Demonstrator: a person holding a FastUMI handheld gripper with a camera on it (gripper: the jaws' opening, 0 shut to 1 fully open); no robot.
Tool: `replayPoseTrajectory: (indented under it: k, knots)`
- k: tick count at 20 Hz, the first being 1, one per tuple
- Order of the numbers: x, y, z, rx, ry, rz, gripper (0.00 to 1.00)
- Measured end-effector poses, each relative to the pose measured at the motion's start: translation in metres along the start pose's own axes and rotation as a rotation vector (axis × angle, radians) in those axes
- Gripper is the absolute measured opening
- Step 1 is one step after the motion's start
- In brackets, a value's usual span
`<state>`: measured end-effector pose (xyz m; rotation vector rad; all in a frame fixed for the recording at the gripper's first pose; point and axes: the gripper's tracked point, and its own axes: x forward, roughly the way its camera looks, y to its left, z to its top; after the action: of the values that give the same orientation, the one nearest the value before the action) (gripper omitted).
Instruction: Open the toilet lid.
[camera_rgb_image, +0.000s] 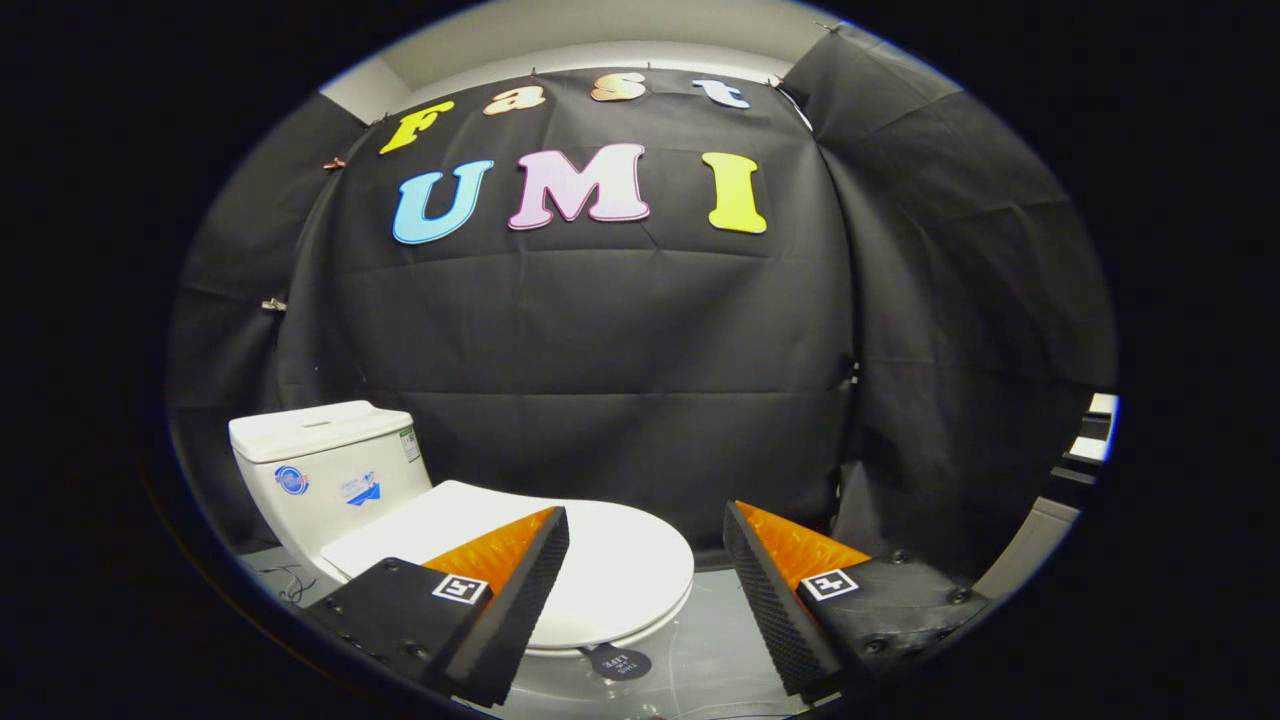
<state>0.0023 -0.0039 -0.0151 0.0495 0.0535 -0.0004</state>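
Note:
A small white toilet stands ahead and to the left of my fingers, its tank (318, 465) at the far left against the black cloth. Its white lid (610, 565) lies flat and closed over the bowl, with the rounded front edge pointing toward the gap between my fingers. A small dark tag (618, 662) hangs at the lid's front rim. My gripper (645, 535) is open, fingers wide apart, and nothing is held between them. The left finger (520, 590) overlaps the lid's near side in the view; whether it touches it I cannot tell. The right finger (775, 590) is off the lid, over the floor.
The toilet sits on a shiny grey floor (725, 640). Black cloth walls (620, 350) close the booth behind and to the right. A thin cable (290, 583) lies on the floor left of the tank. A pale ledge (1030, 545) runs along the right side.

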Motion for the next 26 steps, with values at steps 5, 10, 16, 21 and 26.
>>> replayPoseTrajectory:
  k: [5, 10, 16, 21, 26]
  knots:
    - [0.005, -0.007, -0.012, 0.047, 0.044, -0.012, 0.97]
    - [0.007, 0.003, -0.045, 0.219, 0.147, 0.022, 0.98]
    - [0.004, 0.002, -0.104, 0.555, 0.305, 0.017, 0.99]
    - [-0.005, 0.003, -0.139, 0.891, 0.416, 0.031, 0.98]
    - [-0.005, -0.014, -0.144, 1.059, 0.376, 0.001, 0.97]
